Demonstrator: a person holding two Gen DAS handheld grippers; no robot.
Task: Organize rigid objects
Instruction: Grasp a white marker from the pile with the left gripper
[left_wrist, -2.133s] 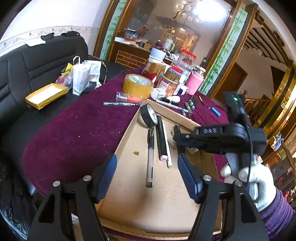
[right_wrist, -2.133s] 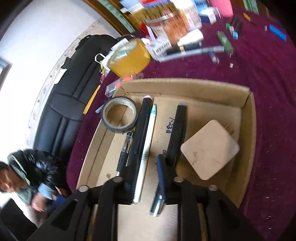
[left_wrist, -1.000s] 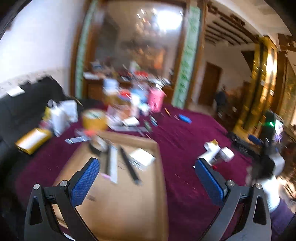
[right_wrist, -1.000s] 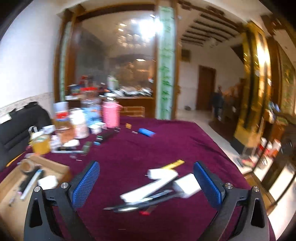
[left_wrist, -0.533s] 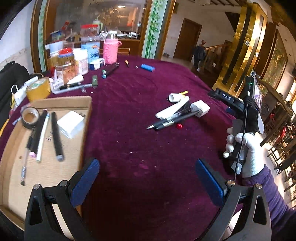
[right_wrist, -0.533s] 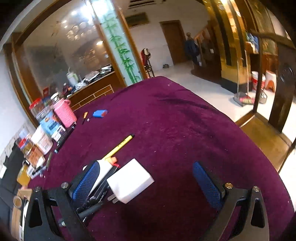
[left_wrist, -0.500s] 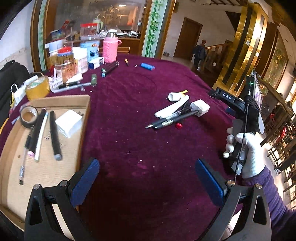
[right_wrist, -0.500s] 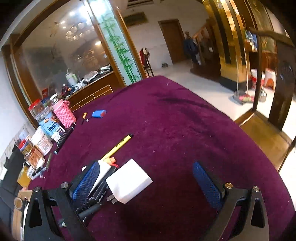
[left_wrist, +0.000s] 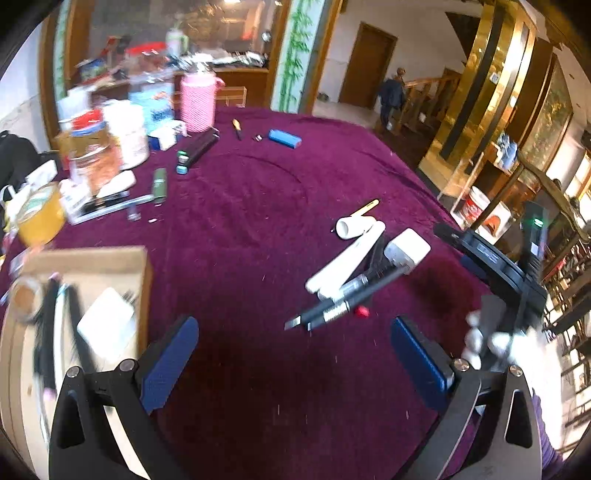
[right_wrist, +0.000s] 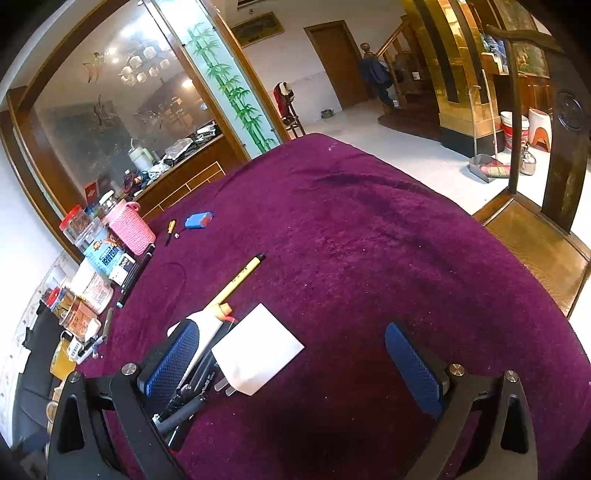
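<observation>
A pile of loose items lies on the purple tablecloth: a white charger plug (left_wrist: 406, 251), a long white case (left_wrist: 347, 262), black pens (left_wrist: 343, 299), a short white tube (left_wrist: 351, 226) and a yellow pen (left_wrist: 365, 206). My left gripper (left_wrist: 295, 363) is open, hanging short of the pile. My right gripper (right_wrist: 293, 363) is also open, and the white charger plug (right_wrist: 258, 347) lies between its fingers, nearer the left pad (right_wrist: 170, 363). The cardboard box (left_wrist: 144, 280) at the left holds a white adapter (left_wrist: 105, 325), a tape roll and pens.
Jars, a pink holder (left_wrist: 197, 105), yellow tape (left_wrist: 38, 218) and markers crowd the table's far left. A blue object (right_wrist: 197, 219) lies further back. A white-gloved hand (left_wrist: 487, 343) holds the right tool. The table edge (right_wrist: 554, 306) drops off at the right.
Both grippers have left the box and swung over to the pile. The left view has drawn closer to the pile, and the right gripper has edged nearer the white charger plug.
</observation>
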